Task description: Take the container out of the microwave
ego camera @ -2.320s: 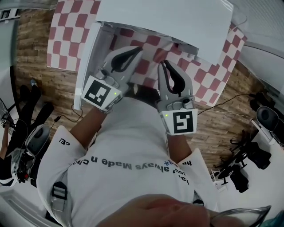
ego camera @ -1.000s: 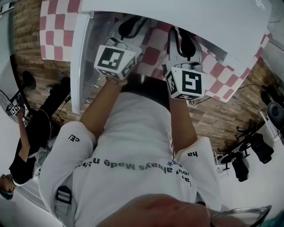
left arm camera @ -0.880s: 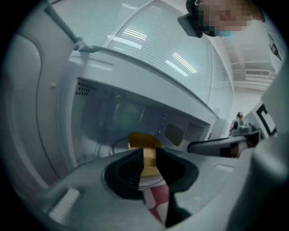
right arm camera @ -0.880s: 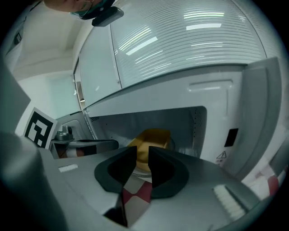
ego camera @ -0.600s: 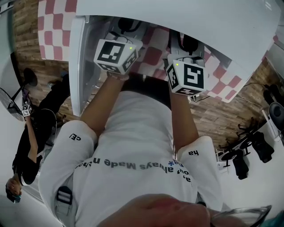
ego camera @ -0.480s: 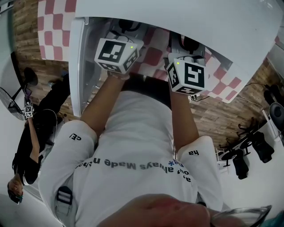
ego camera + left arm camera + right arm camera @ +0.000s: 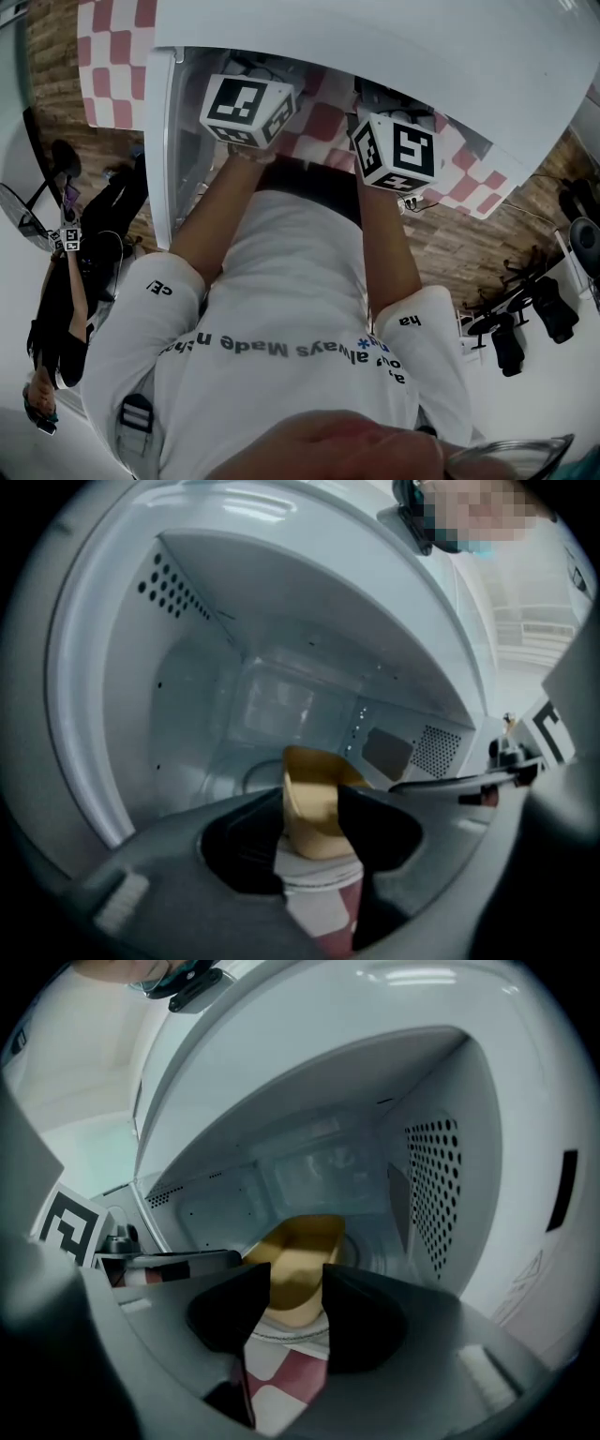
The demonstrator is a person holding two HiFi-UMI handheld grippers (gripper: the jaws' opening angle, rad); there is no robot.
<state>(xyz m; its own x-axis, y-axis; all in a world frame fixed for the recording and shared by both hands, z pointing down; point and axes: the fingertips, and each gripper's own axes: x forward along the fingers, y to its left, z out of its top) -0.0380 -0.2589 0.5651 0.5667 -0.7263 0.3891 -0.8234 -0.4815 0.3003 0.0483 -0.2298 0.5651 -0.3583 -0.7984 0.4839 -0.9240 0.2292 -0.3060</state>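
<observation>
A tan open-topped container [image 7: 314, 803] sits on the floor of the white microwave [image 7: 375, 47], seen also in the right gripper view as the same container [image 7: 300, 1255]. My left gripper [image 7: 312, 796] and right gripper [image 7: 296, 1272] both reach into the cavity side by side. Each is open, its jaws have just been opening, and the container shows in the gap at the fingertips. No pad visibly presses on it. In the head view only the left marker cube [image 7: 246, 111] and right marker cube [image 7: 398, 152] show; the fingers are hidden under the microwave's top.
The microwave door [image 7: 164, 141] stands open at the left. A red-and-white checked cloth [image 7: 112, 56] covers the table. The cavity's perforated wall [image 7: 431, 1185] is close on the right. A bystander [image 7: 66, 309] stands at left; tripods and gear [image 7: 525, 319] crowd the floor at right.
Both marker cubes have moved from in front of the microwave up under its top edge, and the black fingers have gone out of the head view.
</observation>
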